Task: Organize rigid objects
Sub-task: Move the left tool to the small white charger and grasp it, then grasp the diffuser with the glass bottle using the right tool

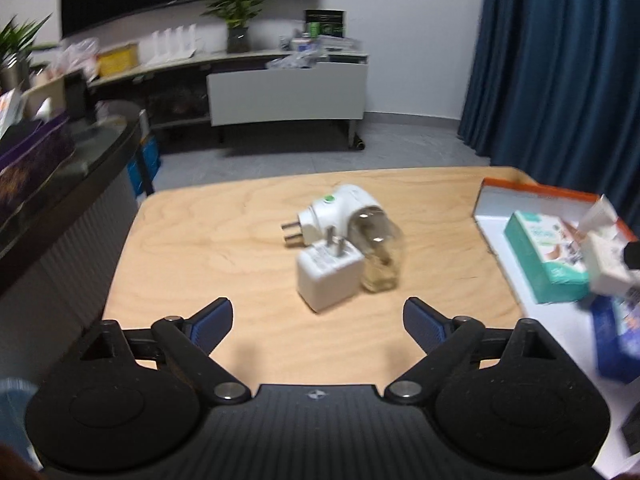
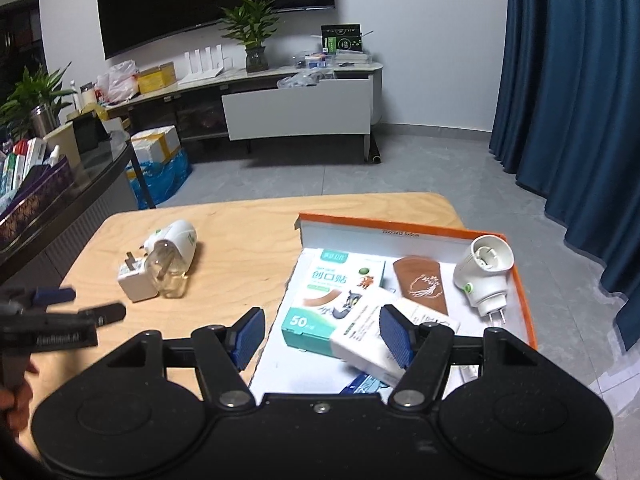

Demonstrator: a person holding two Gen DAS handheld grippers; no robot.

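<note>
A white charger plug (image 1: 329,274) lies on the wooden table (image 1: 208,240), touching a clear glass bottle (image 1: 378,254) screwed into a white plug-in vaporizer (image 1: 338,210). My left gripper (image 1: 318,318) is open and empty, just short of the charger. In the right wrist view the same charger (image 2: 135,280), bottle (image 2: 167,270) and vaporizer (image 2: 178,238) lie at left. My right gripper (image 2: 322,334) is open and empty over an orange-rimmed box lid (image 2: 524,288). The lid holds a teal bandage box (image 2: 320,312), a white box (image 2: 366,342), a brown pouch (image 2: 422,284) and a second white vaporizer (image 2: 484,274).
The left gripper (image 2: 72,306) shows at the left edge of the right wrist view. A dark counter (image 2: 80,196) with boxes stands left of the table. A TV cabinet (image 2: 300,112) and blue curtains (image 2: 568,100) are beyond the table. A blue box (image 1: 618,340) lies in the lid's near end.
</note>
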